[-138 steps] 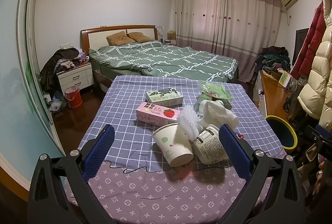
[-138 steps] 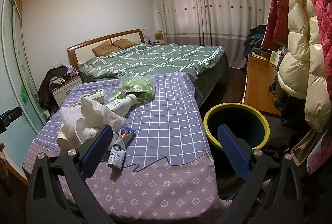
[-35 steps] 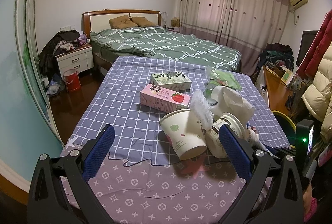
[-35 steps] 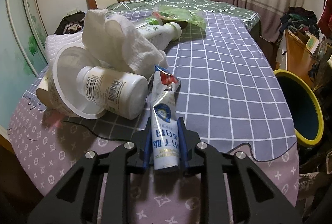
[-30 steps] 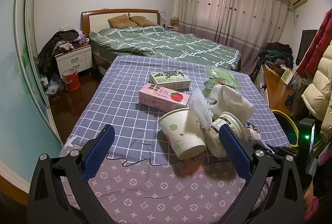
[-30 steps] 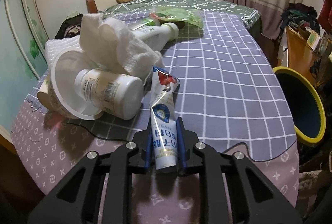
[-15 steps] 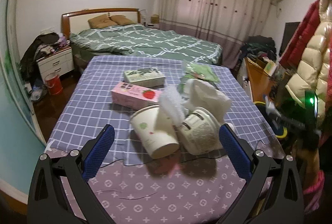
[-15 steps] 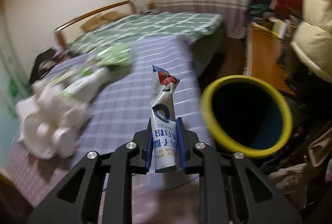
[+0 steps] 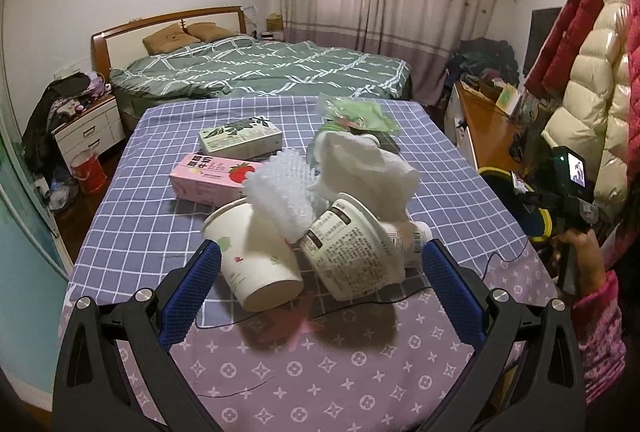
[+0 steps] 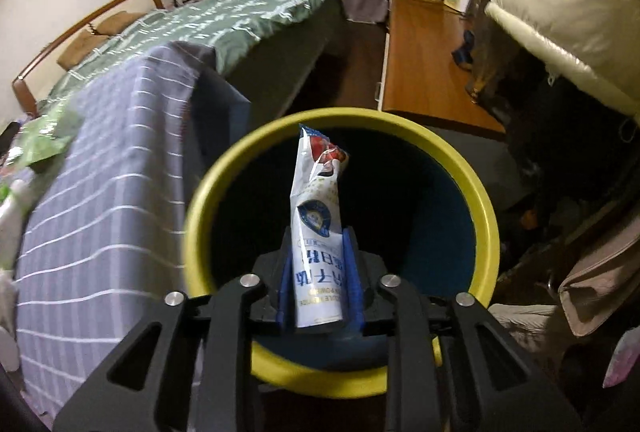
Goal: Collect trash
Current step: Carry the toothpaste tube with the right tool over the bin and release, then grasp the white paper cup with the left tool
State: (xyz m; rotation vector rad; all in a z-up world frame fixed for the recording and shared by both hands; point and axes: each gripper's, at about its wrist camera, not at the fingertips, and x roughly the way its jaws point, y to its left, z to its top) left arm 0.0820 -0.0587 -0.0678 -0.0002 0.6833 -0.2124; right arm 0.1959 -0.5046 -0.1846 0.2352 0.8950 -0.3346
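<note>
My right gripper (image 10: 318, 272) is shut on a white and blue sachet packet (image 10: 318, 216) and holds it upright over the open mouth of the yellow-rimmed trash bin (image 10: 200, 200). In the left wrist view the right gripper (image 9: 532, 192) shows at the far right over the bin (image 9: 490, 174). My left gripper (image 9: 320, 292) is open and empty at the near end of the table, facing a trash pile: a paper cup (image 9: 256, 260), a noodle tub (image 9: 348, 252), a white foam net (image 9: 280, 200), crumpled tissue (image 9: 368, 168), a pink milk carton (image 9: 212, 178) and a green carton (image 9: 240, 138).
The table has a purple checked cloth (image 9: 140, 216). A green plastic bag (image 9: 360, 112) lies at its far end. A bed (image 9: 260, 72) stands behind, a wooden desk (image 10: 424, 64) and hanging puffer coats (image 10: 560, 32) to the right of the bin.
My right gripper took the sachet from beside the pile, lifted it and swung it right to above the bin. The left gripper turned slightly right and stayed open.
</note>
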